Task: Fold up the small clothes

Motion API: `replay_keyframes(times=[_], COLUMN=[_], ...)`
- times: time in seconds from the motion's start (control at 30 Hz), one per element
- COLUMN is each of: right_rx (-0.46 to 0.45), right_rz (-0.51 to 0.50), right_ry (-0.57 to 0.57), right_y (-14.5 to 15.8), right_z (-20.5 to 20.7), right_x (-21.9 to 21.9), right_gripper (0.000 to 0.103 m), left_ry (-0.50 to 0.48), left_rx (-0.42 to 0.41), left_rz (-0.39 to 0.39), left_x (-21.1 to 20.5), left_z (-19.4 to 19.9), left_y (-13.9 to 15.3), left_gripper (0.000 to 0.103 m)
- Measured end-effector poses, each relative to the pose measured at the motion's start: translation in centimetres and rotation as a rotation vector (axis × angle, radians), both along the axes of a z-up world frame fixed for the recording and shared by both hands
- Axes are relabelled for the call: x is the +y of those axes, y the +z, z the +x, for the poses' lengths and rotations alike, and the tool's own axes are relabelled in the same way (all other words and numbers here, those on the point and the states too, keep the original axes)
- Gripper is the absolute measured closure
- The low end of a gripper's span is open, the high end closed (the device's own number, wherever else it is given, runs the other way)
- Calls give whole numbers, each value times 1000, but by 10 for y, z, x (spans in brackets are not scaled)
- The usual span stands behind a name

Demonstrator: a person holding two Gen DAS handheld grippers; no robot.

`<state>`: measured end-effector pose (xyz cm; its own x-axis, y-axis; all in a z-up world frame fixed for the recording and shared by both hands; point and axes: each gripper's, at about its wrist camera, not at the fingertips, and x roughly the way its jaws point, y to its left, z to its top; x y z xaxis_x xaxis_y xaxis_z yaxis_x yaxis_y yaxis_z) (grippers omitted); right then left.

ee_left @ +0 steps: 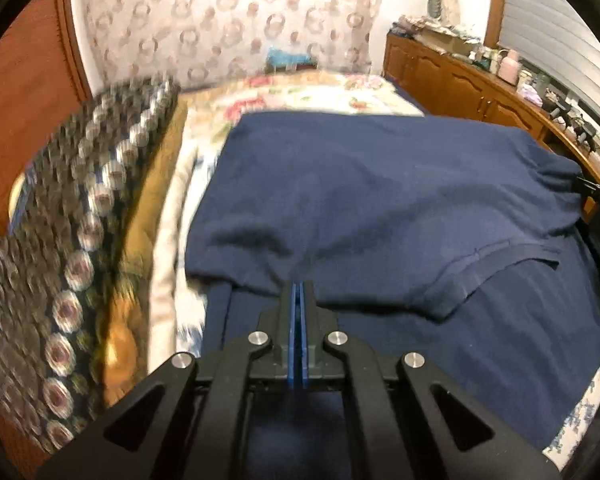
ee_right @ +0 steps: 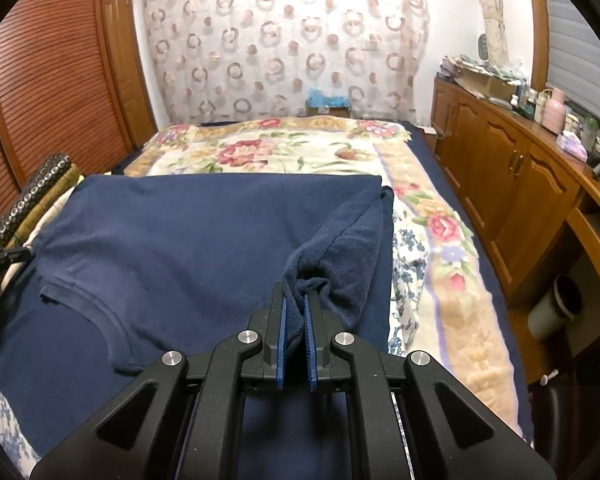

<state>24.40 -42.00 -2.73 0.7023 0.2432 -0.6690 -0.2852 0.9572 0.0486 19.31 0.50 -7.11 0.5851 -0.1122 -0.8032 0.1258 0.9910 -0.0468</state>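
Garment: a navy T-shirt [ee_right: 188,232] lies across the middle of both frames on the flowered bedspread [ee_right: 300,152], its collar [ee_right: 84,300] toward the lower left of the right wrist view
Fold state: the far hem runs as a straight edge across the centre, so the shirt looks already doubled over itself; I judge the fold to be partway done
Left gripper [ee_left: 299,286]: fingers pressed together with only a thin slit between the blue pads, at the near edge of the cloth in the lower centre; whether any fabric is pinched there I cannot tell, as the cloth edge sits right at the tips
Right gripper [ee_right: 296,300]: fingers nearly together, closed on a bunched sleeve or side edge of the shirt, which rises in a ridge toward the upper right
Step in hand: drawing the shirt's side in over the body
Next move: in my judgement, carry the pinched side across toward the collar, lay it flat and even, then release
Surroundings: patterned pillow [ee_left: 80,240] at left, wooden cabinets [ee_right: 520,176] at right; left view blurred at its left side
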Motion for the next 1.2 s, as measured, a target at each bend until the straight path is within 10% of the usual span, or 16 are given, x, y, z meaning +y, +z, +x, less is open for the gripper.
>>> replay_keyframes(times=[0.2, 0.57, 0.63, 0.77, 1.2], right_rx=[5, 6, 1, -21, -139], right_rz=[3, 14, 19, 26, 22], right_ry=[0, -9, -13, -19, -22], right_y=[-3, -7, -8, -4, 37], right_z=[-1, -3, -5, -8, -27], right_x=[0, -2, -4, -7, -8], right_gripper=[98, 98, 98, 98, 98], left_ry=[35, 142, 139, 130, 66], left_rx=[45, 31, 25, -14, -270], left_rz=[-52, -202, -182, -142, -125], left_x=[-2, 5, 0, -4, -2], left_z=[3, 44, 46, 47, -8], left_y=[-11, -12, -14, -15, 56], left_gripper=[68, 59, 60, 102, 103])
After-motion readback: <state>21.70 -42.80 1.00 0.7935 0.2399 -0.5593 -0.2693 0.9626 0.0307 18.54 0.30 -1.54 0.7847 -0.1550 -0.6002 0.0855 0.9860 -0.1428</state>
